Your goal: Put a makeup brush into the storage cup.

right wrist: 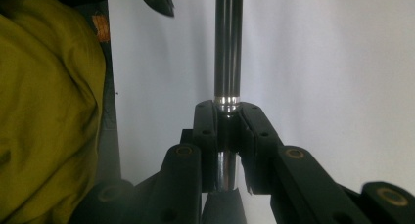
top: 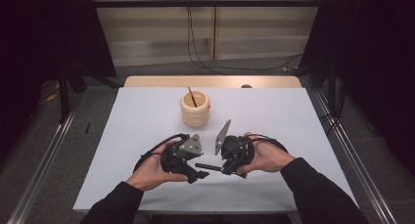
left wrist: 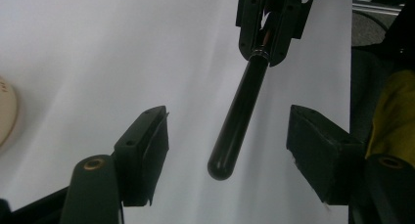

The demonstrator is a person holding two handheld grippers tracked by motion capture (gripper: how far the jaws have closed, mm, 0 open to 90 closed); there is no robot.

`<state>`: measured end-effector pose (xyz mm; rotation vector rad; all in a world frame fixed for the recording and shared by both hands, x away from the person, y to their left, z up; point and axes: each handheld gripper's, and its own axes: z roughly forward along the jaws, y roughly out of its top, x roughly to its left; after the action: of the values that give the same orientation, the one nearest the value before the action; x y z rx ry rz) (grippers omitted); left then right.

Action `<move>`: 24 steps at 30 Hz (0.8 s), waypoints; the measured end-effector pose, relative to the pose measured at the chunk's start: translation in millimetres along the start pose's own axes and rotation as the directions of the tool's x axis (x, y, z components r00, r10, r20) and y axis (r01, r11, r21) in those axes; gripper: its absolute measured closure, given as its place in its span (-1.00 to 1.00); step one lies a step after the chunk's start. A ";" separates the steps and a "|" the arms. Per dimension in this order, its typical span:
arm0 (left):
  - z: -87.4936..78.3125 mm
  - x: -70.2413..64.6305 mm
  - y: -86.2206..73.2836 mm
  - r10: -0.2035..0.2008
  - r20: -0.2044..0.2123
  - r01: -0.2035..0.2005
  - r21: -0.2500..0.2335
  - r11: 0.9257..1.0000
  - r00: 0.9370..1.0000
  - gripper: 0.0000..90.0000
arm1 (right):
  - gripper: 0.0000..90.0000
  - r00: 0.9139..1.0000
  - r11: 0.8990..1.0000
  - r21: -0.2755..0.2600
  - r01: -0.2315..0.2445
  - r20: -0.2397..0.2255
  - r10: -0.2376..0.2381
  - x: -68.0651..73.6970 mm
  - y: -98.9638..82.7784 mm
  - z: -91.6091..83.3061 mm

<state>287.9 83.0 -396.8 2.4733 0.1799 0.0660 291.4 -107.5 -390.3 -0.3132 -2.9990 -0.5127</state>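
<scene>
The pen [top: 208, 166] is thin, hard, smooth and light, so it may slip. It hangs just over the table [top: 147, 116], at six o'clock from the cup [top: 195, 108]. It lies flat, pointing from three to nine o'clock. The right gripper [right wrist: 227, 131] squeezes one end. The left gripper [left wrist: 227, 136] has its jaws part open around the round free end, not touching. Grab there.

The right gripper [right wrist: 227, 150] clamps a dark pen [right wrist: 228, 43] at its silver band — barrel running far over the white worktop [right wrist: 333, 53].
</scene>
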 end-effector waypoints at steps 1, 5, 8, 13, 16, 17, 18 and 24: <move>1.8 -0.1 0.0 0.003 0.008 -0.003 0.002 1.000 1.000 -0.19 | 0.75 1.000 1.000 0.001 -0.003 0.004 0.003 0.5 0.0 0.2; 6.6 -0.4 1.1 0.024 0.010 -0.024 0.031 0.999 1.000 -0.06 | 0.75 1.000 1.000 0.003 -0.001 0.002 0.001 0.9 0.7 1.0; 9.4 1.5 2.1 0.021 0.034 -0.022 0.028 0.999 0.999 -0.09 | 0.75 1.000 1.000 0.008 0.007 -0.004 -0.007 1.4 2.1 2.3; 12.2 0.9 4.1 0.038 0.067 -0.040 0.031 0.999 0.997 -0.04 | 0.75 1.000 1.000 0.004 0.027 -0.007 -0.027 1.6 4.6 4.7; 13.2 -0.7 4.2 0.052 0.084 -0.054 0.026 0.998 0.995 0.15 | 0.75 0.999 0.999 -0.004 0.041 -0.009 -0.041 1.0 5.1 4.8; 12.8 0.3 4.8 0.058 0.102 -0.061 0.025 0.998 0.993 0.22 | 0.75 0.999 0.999 -0.008 0.039 -0.009 -0.039 1.2 5.1 4.6; 12.9 0.4 5.0 0.059 0.108 -0.062 0.023 0.998 0.992 0.27 | 0.75 0.999 0.999 -0.006 0.041 -0.010 -0.041 1.4 5.0 4.4; 14.3 -1.2 5.0 0.083 0.112 -0.088 0.040 0.995 0.990 0.57 | 0.75 0.999 1.000 -0.012 0.019 -0.029 -0.019 4.3 5.4 3.0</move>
<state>288.6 70.3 -405.0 2.5210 0.0285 -0.0388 288.2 -100.7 -390.9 -0.2754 -2.9748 -0.5315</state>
